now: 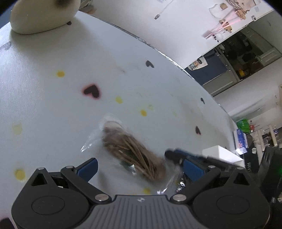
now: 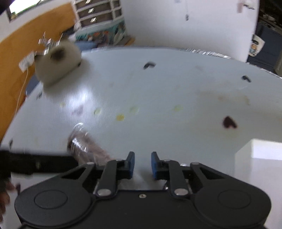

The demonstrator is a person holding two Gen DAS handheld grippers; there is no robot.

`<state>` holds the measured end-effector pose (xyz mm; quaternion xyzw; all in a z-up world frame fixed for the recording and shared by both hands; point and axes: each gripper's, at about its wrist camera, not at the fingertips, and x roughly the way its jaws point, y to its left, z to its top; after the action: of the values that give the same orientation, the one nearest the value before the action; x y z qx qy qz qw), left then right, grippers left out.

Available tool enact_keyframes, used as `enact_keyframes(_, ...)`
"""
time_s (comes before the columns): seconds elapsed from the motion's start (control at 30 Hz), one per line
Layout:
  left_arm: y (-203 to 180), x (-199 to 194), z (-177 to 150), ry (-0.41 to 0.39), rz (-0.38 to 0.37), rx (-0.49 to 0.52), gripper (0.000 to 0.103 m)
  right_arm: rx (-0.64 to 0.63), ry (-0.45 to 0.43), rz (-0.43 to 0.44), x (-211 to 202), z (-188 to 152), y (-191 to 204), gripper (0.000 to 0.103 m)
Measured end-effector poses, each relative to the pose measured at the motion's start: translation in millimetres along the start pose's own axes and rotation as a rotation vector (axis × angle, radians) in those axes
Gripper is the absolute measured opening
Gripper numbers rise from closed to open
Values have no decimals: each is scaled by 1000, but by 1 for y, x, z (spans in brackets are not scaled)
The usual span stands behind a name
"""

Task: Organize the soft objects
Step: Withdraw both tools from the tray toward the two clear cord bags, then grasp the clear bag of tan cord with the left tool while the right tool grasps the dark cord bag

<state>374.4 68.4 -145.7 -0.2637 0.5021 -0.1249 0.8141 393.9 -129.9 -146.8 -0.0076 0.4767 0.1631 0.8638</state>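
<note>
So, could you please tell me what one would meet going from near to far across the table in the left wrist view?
Left hand-held gripper with jaws open → clear bag of brown strands → black heart with a pink rim → cream plush toy at the far edge of the white table.

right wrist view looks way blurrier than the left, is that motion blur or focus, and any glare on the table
Right wrist view: smeared throughout, likely motion blur; the plush toy and clear bag streak, with a bright glare patch on the white table. Left wrist view: mostly sharp tabletop, but the bag of brown strands and the right gripper reaching in are blurred; strong fisheye bending of the table edge.
</note>
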Motion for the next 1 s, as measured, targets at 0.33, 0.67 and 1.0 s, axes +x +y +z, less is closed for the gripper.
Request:
enact_keyframes(0.33,-14,16,7,22,81,117,102,-52,46,127,-29,-41,36,18)
enact_keyframes(0.67,-49,26,-17,39,188,423,77,109,-79,-34,-88,-56,-1,18)
enact_keyframes(1.0,-51,27,-25,26,249,500,51,157,-49,-98,-54,-65,-20,16)
